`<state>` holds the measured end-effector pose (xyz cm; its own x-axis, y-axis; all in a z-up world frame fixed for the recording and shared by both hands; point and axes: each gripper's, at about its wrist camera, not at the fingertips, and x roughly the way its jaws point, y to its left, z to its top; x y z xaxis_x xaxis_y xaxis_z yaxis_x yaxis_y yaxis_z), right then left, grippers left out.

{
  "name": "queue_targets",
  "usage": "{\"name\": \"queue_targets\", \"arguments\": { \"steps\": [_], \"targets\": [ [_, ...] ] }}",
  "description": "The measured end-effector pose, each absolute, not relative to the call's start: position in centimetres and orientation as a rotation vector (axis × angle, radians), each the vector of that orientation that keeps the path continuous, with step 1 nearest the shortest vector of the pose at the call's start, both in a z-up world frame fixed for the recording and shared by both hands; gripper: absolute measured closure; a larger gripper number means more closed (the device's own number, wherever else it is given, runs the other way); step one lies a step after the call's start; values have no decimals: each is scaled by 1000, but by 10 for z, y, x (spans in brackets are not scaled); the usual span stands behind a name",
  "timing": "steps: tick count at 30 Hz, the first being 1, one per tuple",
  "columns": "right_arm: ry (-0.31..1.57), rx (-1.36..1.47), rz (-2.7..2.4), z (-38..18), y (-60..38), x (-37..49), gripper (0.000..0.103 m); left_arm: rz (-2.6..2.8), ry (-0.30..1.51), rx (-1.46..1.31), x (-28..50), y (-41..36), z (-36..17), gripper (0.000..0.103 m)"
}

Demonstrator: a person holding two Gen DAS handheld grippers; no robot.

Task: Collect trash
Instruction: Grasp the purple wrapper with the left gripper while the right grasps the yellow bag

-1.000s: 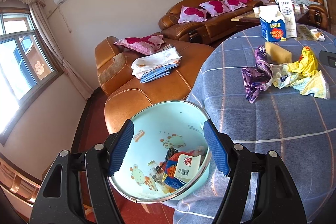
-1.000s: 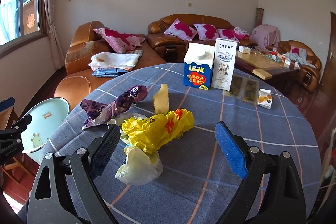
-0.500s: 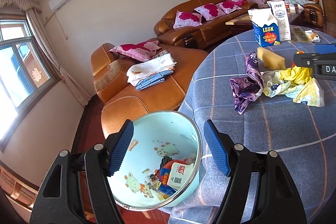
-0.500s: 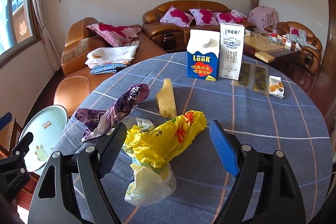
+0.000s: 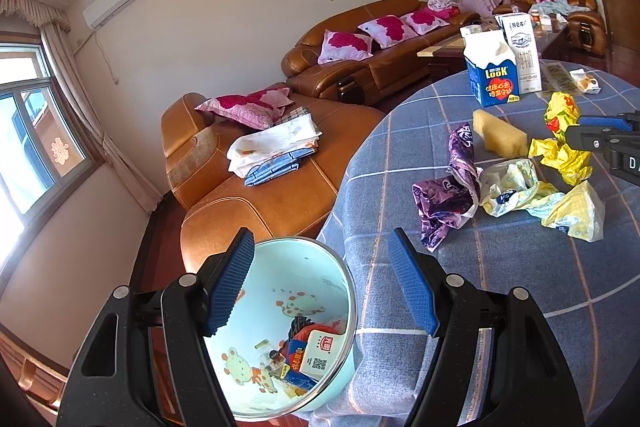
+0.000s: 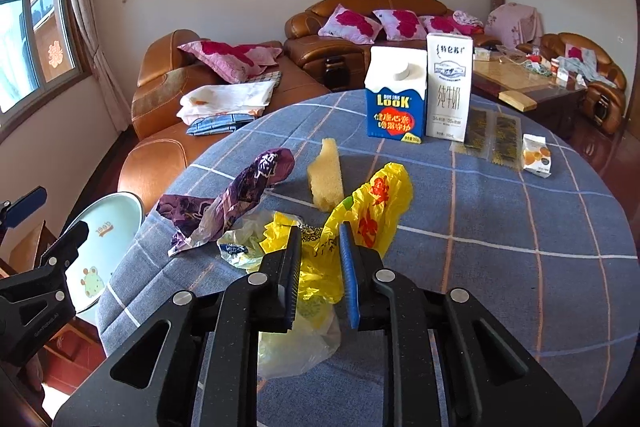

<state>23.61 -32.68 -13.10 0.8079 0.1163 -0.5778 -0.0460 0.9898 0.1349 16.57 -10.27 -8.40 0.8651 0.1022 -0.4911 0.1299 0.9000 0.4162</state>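
Living rm, round table w/ blue plaid cloth [image 6: 500, 267]. Right gripper [image 6: 320, 267] jaws have just been closing and now pinch the yellow bag [image 6: 360, 203], which bunches up ahead of them. Left gripper [image 5: 320, 283] hangs open, empty, over the pale-blue bin [image 5: 320, 291] just below it. Risk: thin film slips free on lift; the clear bag [image 6: 296, 347] under the jaws is probably snagged too and may drag along.

Round table w/ blue plaid cloth [image 6: 500, 227]: yellow bag [image 6: 360, 211] at claw tips, purple wrapper [image 6: 228, 199] left, sponge [image 6: 326, 179] & 2 milk cartons [image 6: 420, 95] beyond.
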Motion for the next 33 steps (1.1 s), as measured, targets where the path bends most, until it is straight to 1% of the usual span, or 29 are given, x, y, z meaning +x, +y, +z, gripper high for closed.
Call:
{"name": "queue_targets", "arguments": {
  "steps": [5,13,19,25,26,28,30,33],
  "targets": [
    [589,82,25,-124,-346,229,84,-42,534,457,176,-117,-83,35],
    [608,55,-63,-140,-376,229,84,-66,538,465,206,-145,-86,35],
    [624,38,-57,-146,-377,235,84,-90,634,481,234,-156,-115,35],
    [639,14,-40,-147,-372,239,84,-150,691,509,237,-167,-136,36],
    [641,15,-40,-148,-373,239,84,-156,695,513,237,-169,-139,38],
    [644,20,-39,-149,-374,240,84,-181,707,513,236,-172,-144,56],
    [649,21,-36,-150,-374,240,84,-190,704,524,235,-176,-146,60],
    [648,20,-36,-150,-374,241,84,-211,710,518,233,-178,-148,71]
  ]
}}
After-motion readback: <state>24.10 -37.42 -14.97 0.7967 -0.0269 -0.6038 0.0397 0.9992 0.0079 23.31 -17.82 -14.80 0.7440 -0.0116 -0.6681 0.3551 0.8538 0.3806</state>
